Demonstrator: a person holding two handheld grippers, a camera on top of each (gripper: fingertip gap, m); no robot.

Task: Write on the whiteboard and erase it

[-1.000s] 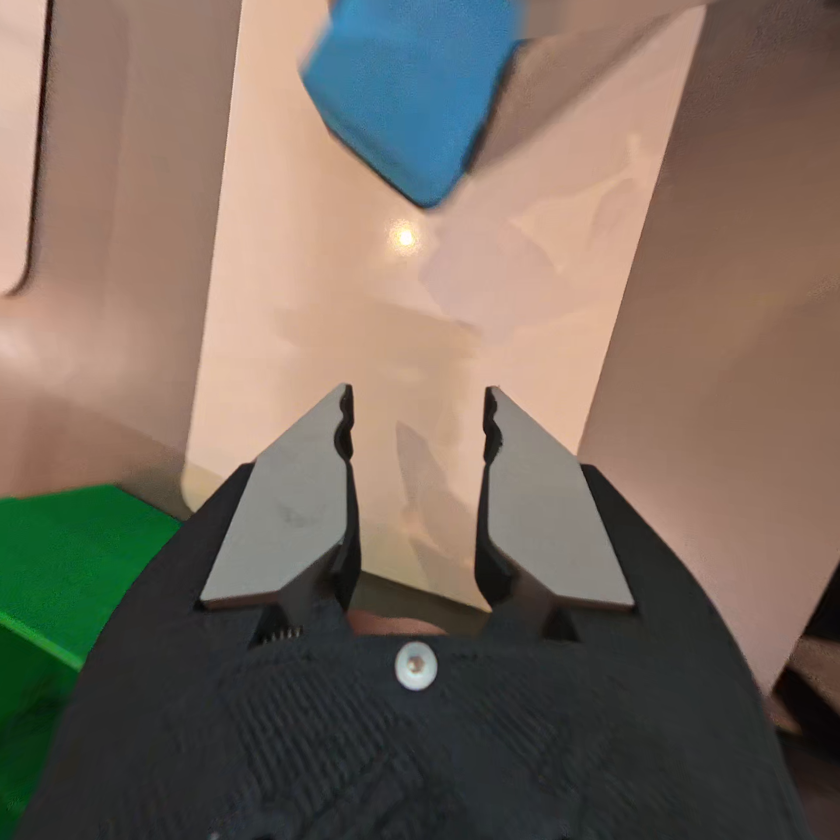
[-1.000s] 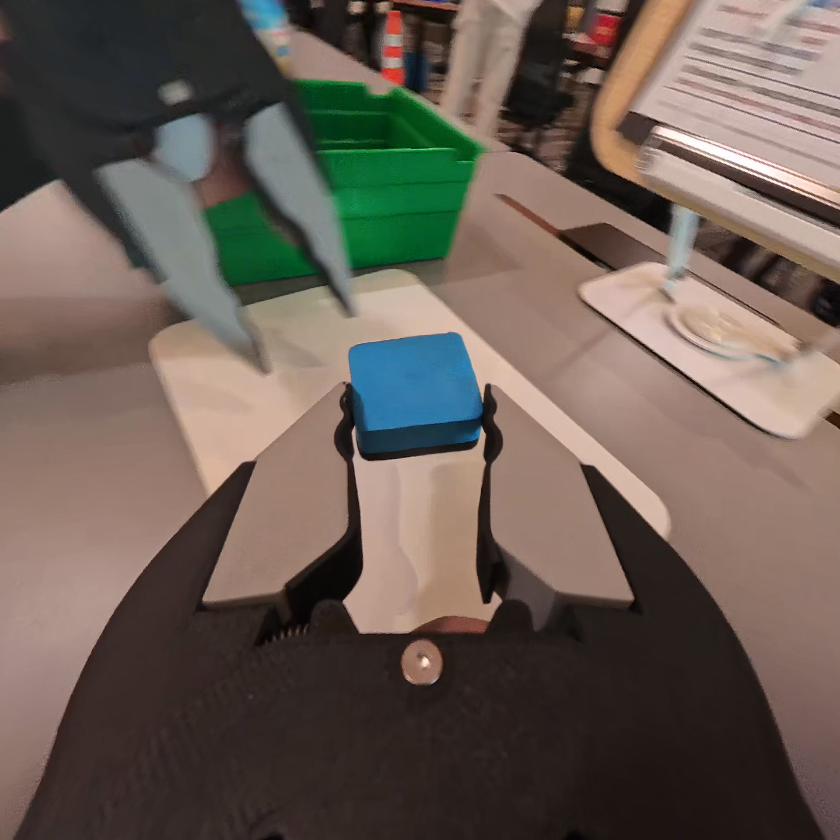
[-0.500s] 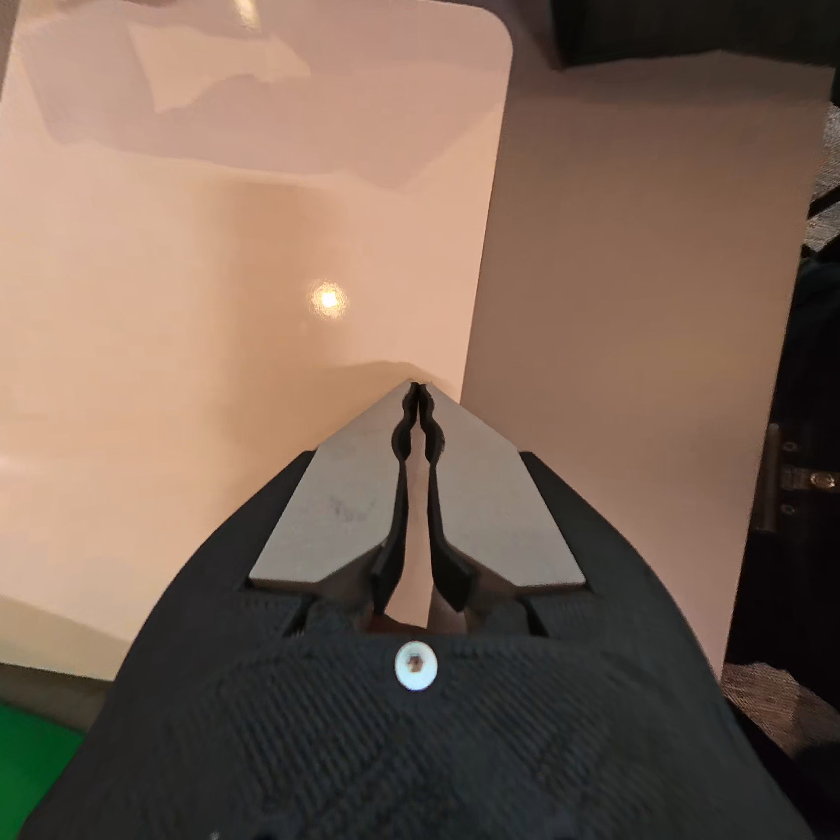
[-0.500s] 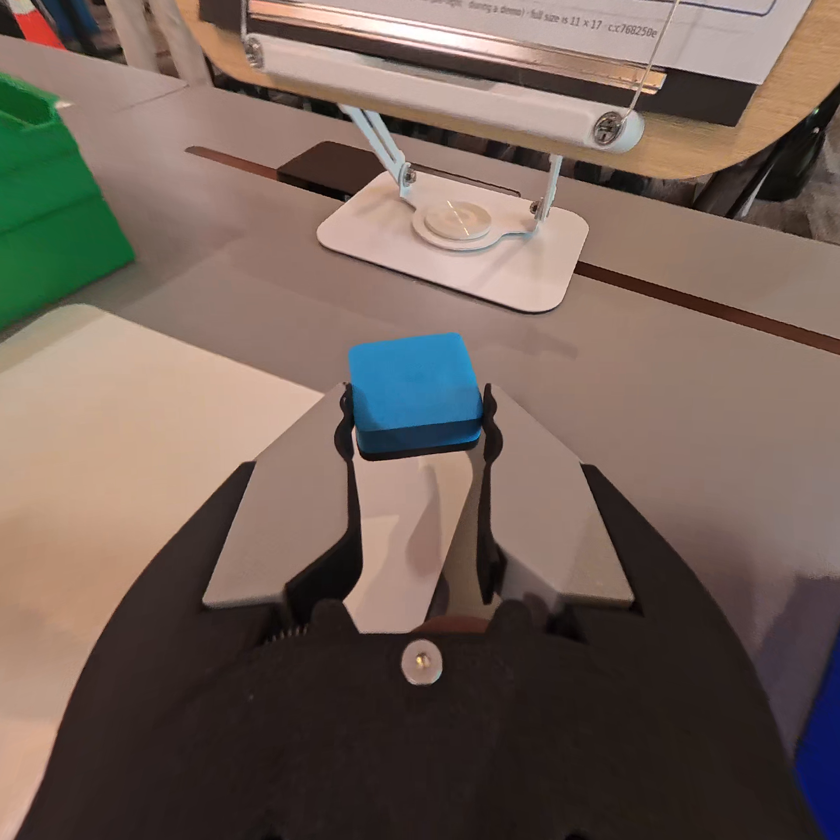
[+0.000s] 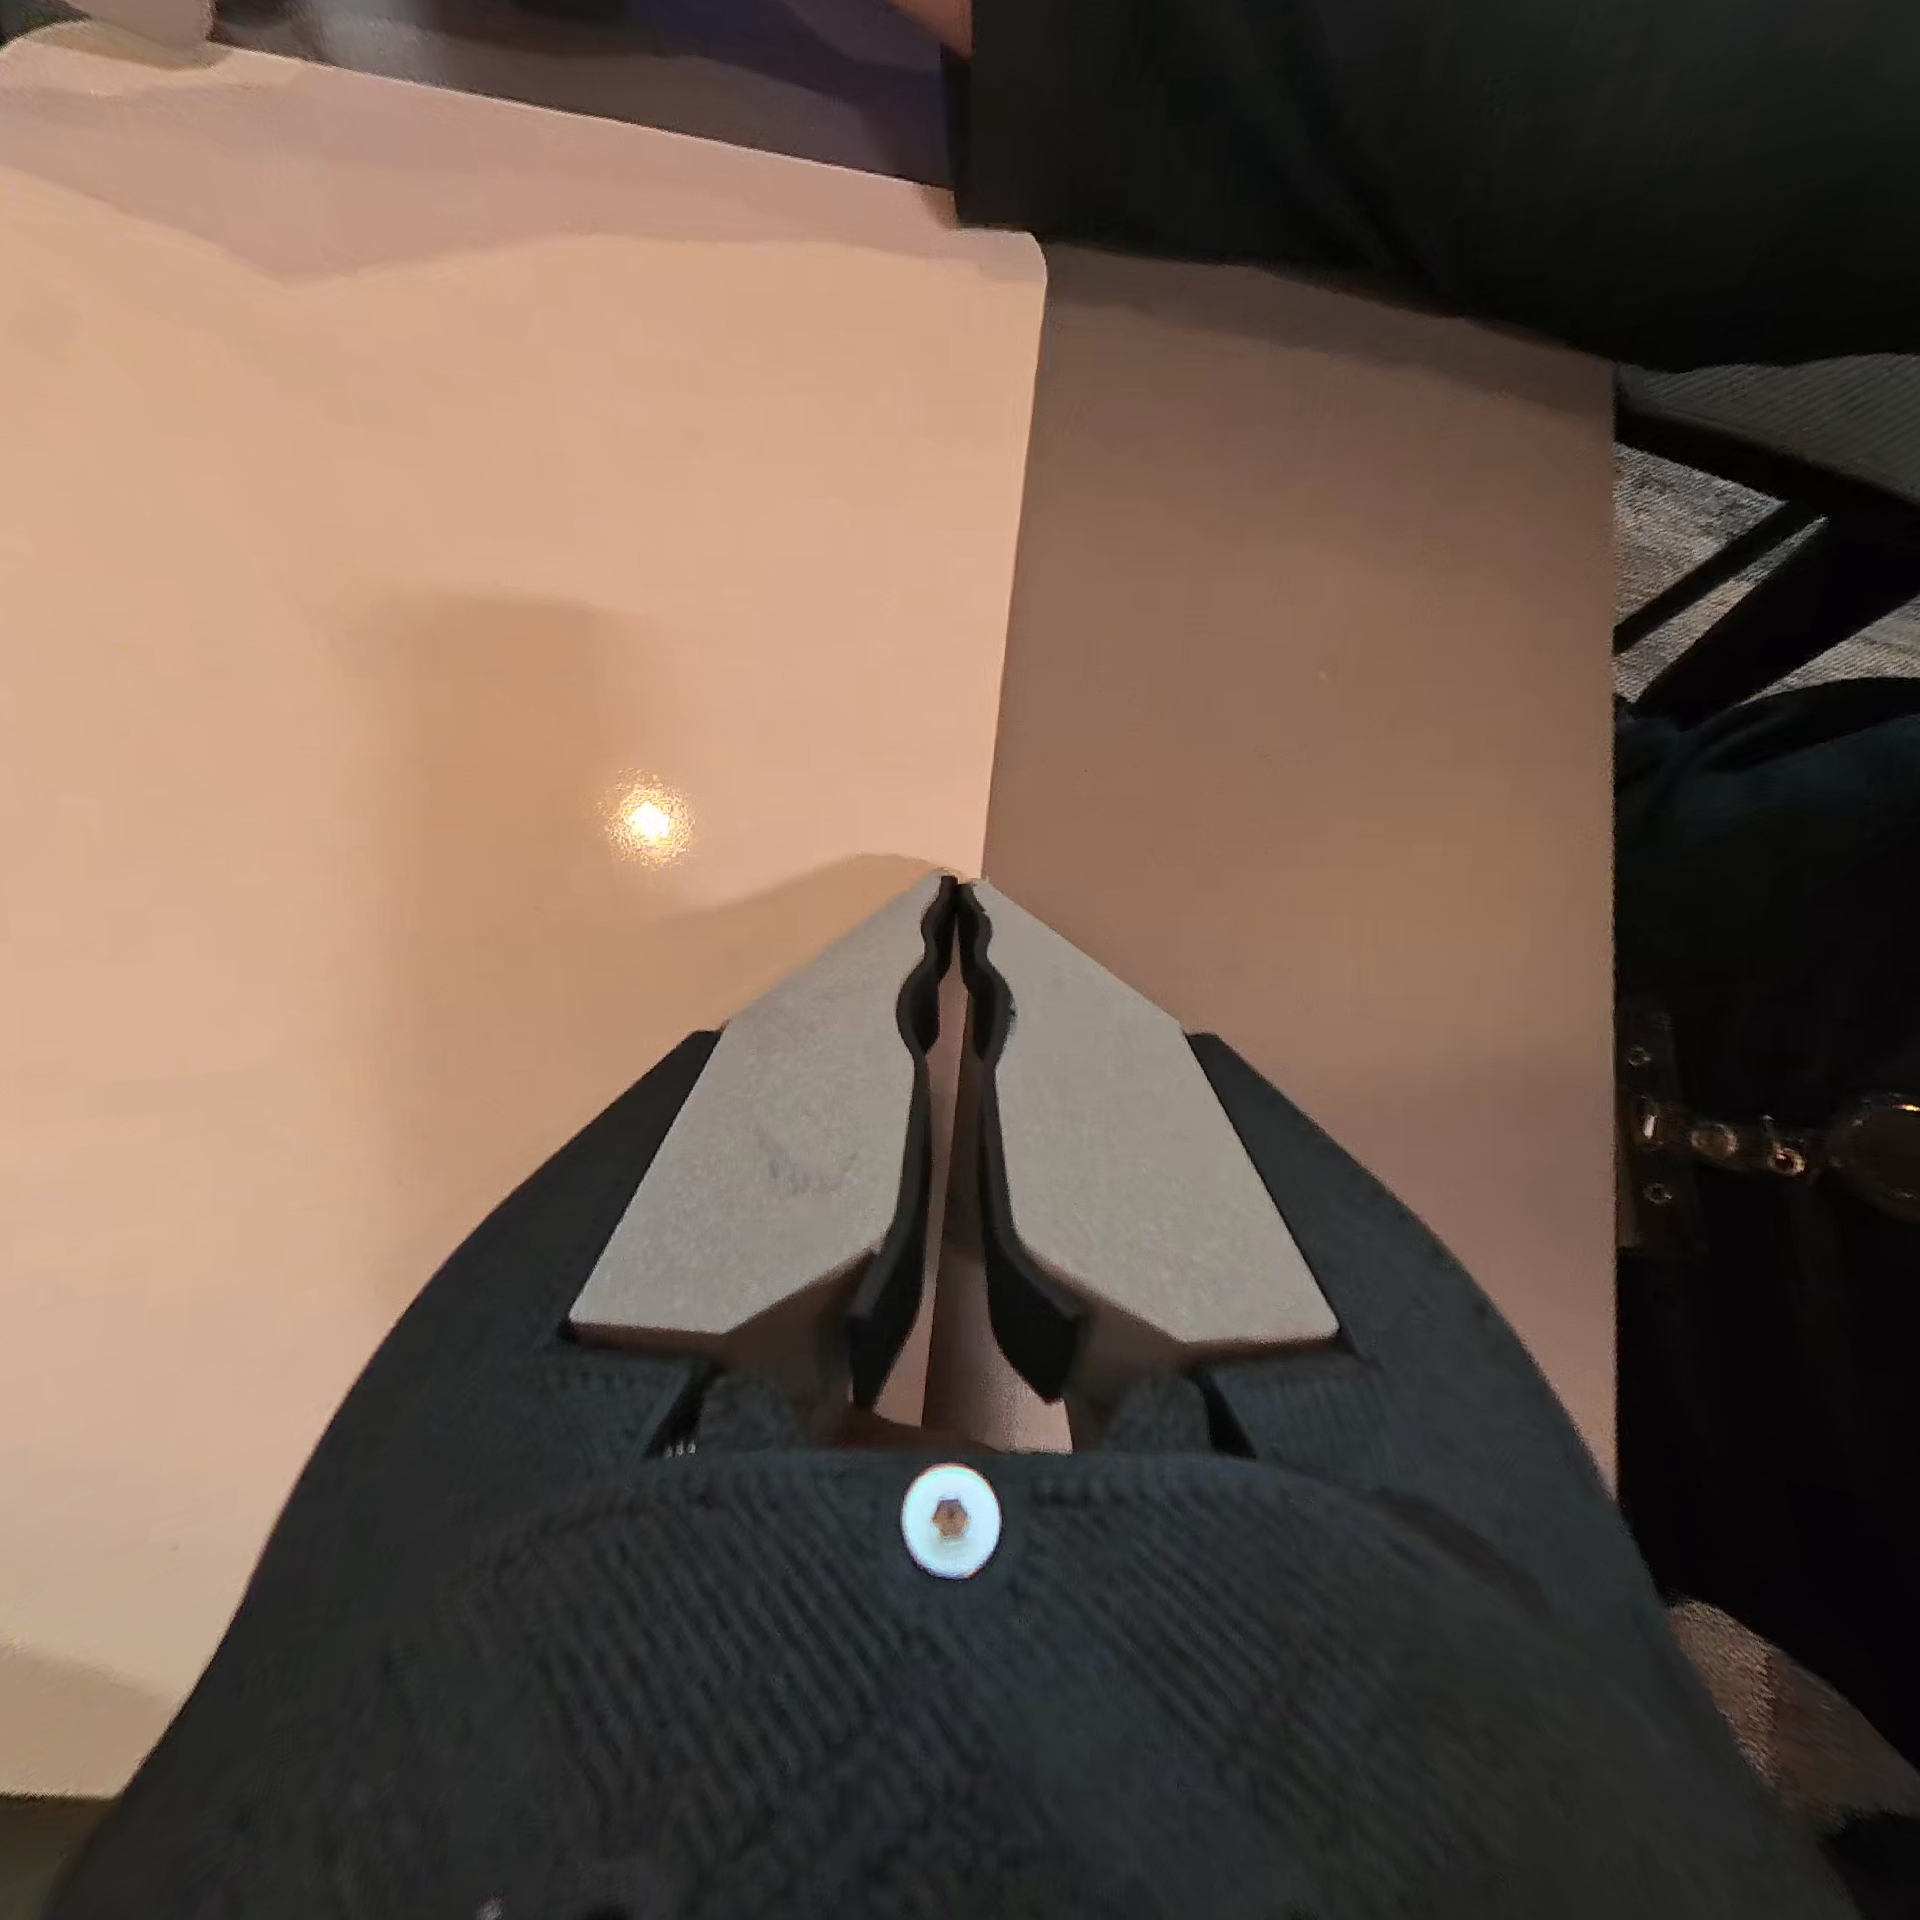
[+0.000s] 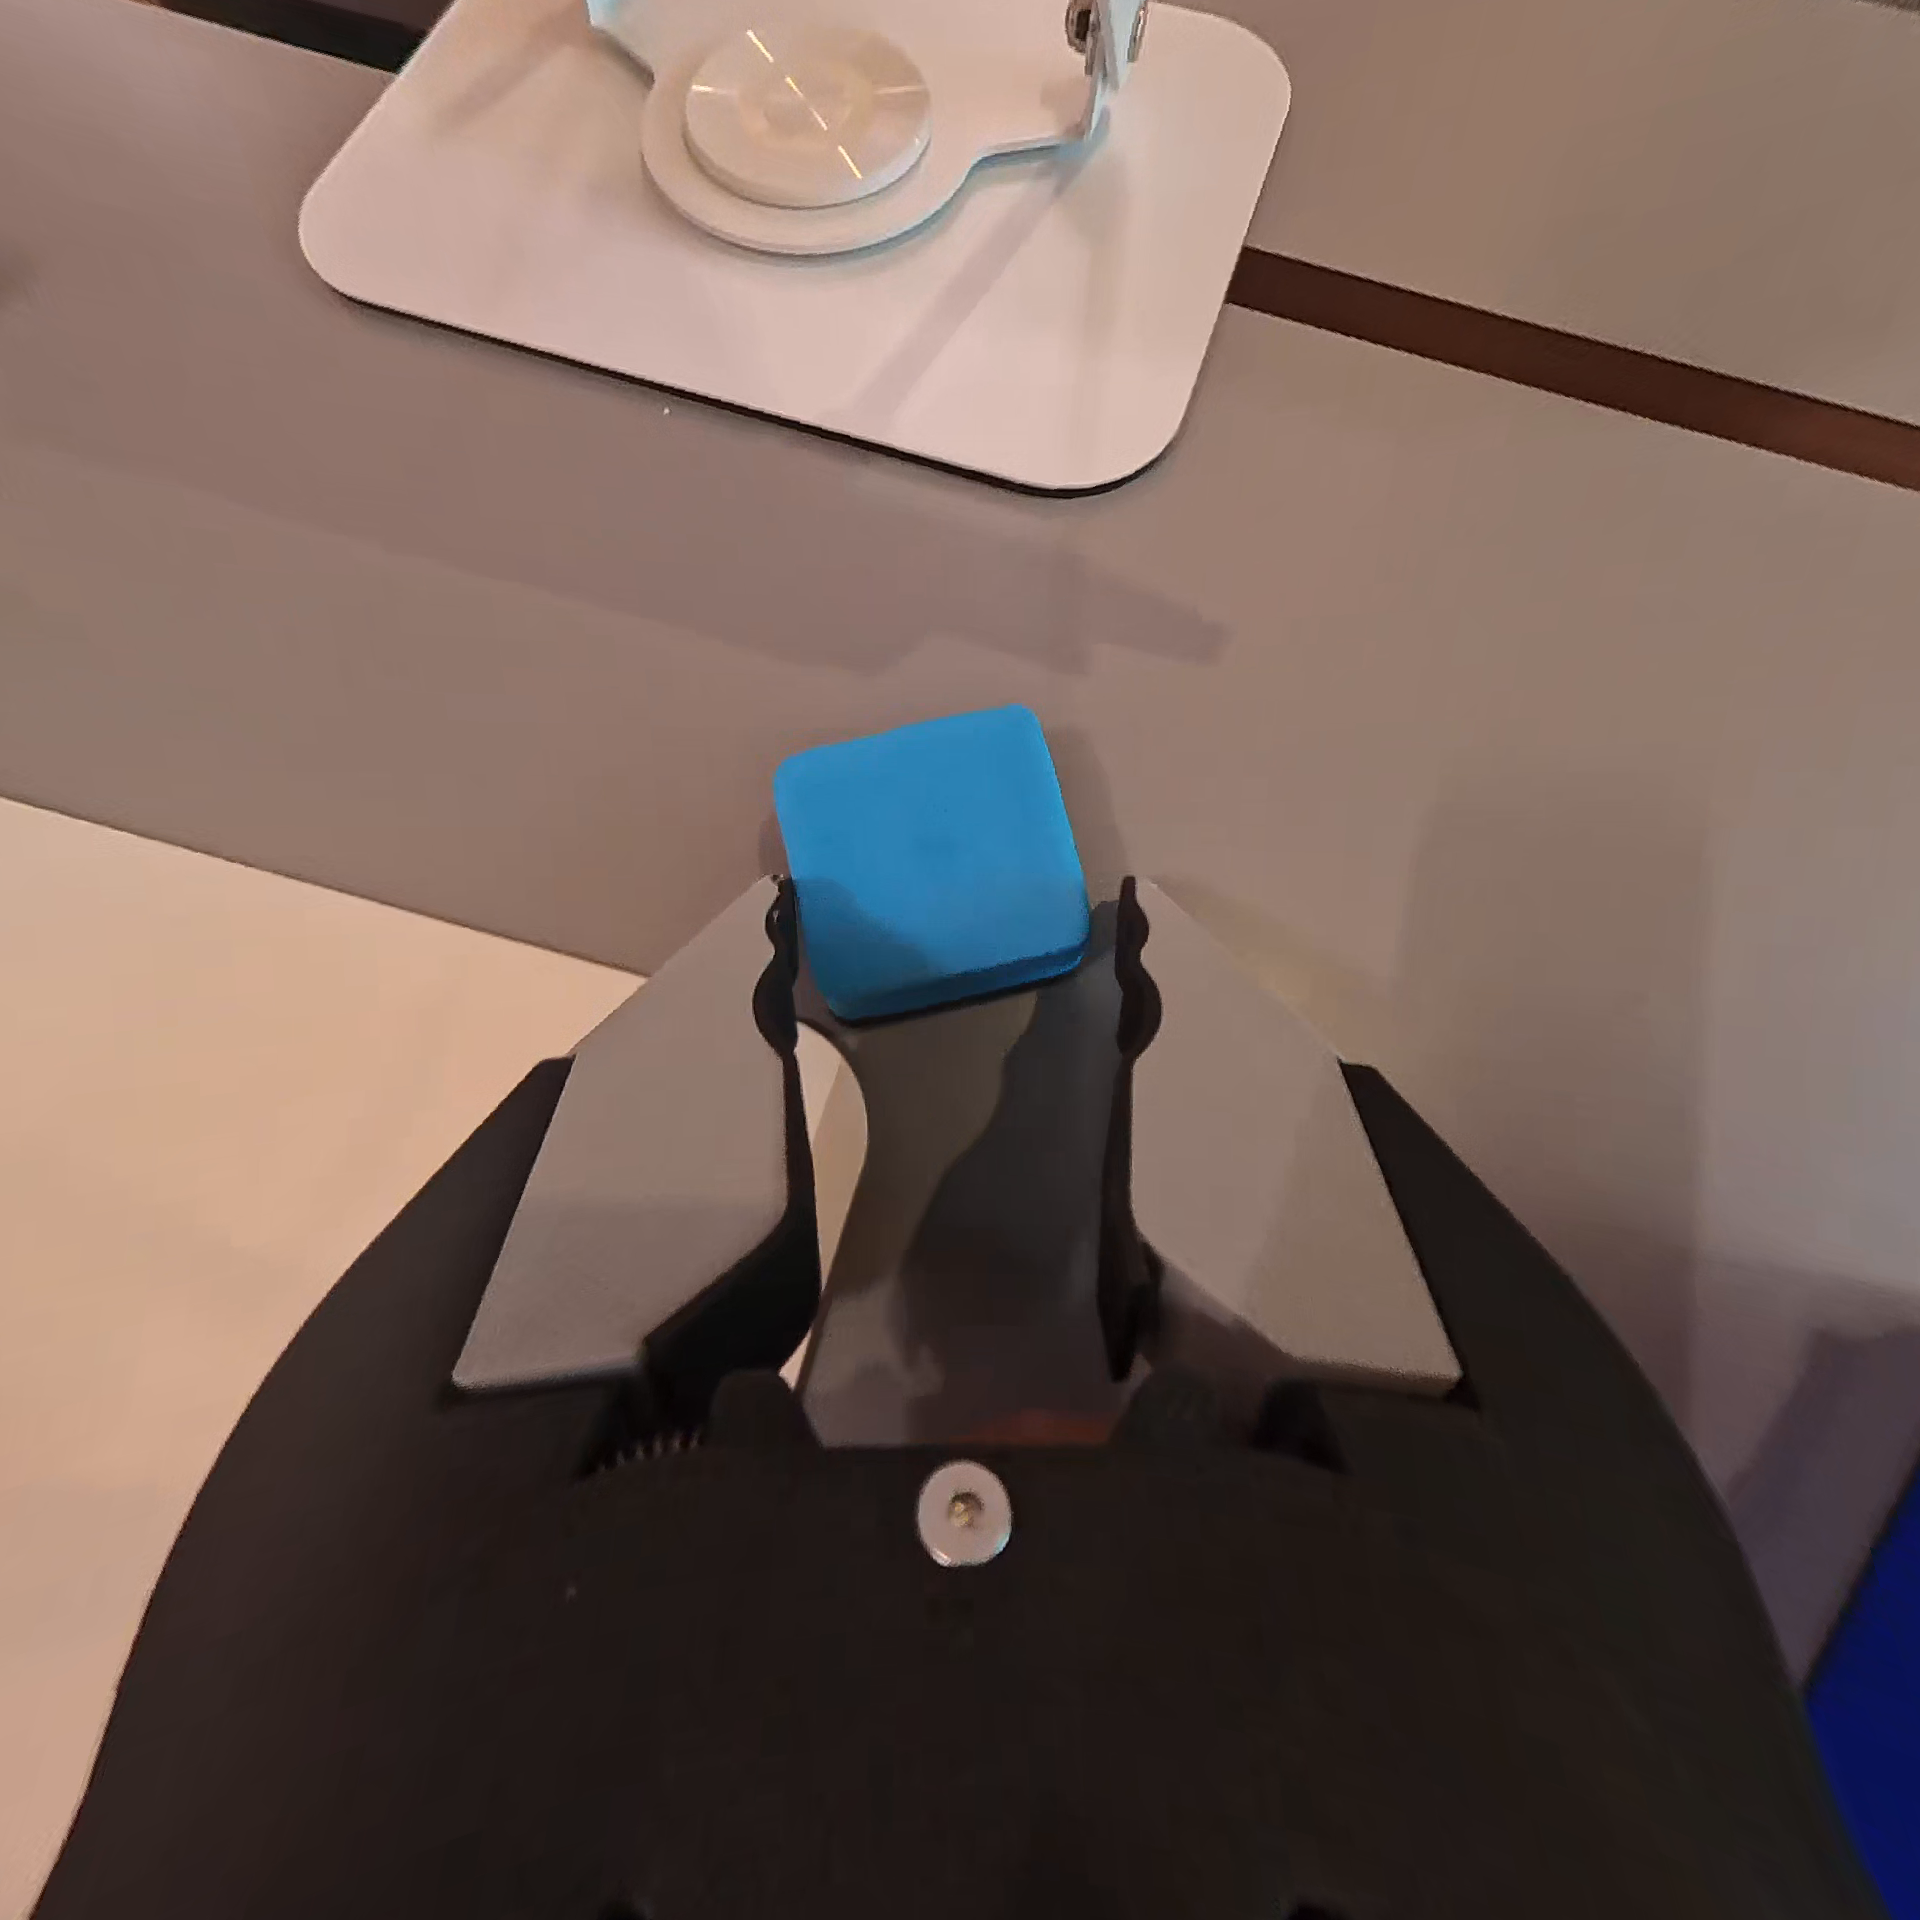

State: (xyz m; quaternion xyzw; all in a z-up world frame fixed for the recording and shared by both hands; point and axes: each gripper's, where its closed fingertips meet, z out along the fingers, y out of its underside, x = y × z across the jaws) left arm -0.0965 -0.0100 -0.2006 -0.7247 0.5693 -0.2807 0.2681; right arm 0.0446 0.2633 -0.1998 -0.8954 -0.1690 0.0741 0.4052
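Note:
The blue eraser (image 6: 930, 862) lies skewed on the grey table (image 6: 416, 623), just past the corner of the white whiteboard (image 6: 260, 1091). My right gripper (image 6: 954, 896) is open around the eraser's near end; a gap shows at the right finger, and the left finger is at its edge. My left gripper (image 5: 956, 885) is shut and empty, its tips over the right edge of the whiteboard (image 5: 468, 520). The board's surface shows no writing in either view. No marker is in view.
A white stand base (image 6: 790, 312) sits on the table beyond the eraser. A dark groove (image 6: 1558, 332) crosses the table at the back right. A blue object (image 6: 1870, 1621) shows at the right edge. A person in dark clothing (image 5: 1455, 135) is at the table edge. The tips of one gripper are about 30 cm away from the tips of the other.
My right gripper moved right off the whiteboard, lowered and opened, leaving the eraser on the table. My left gripper closed and moved to the board's right edge.

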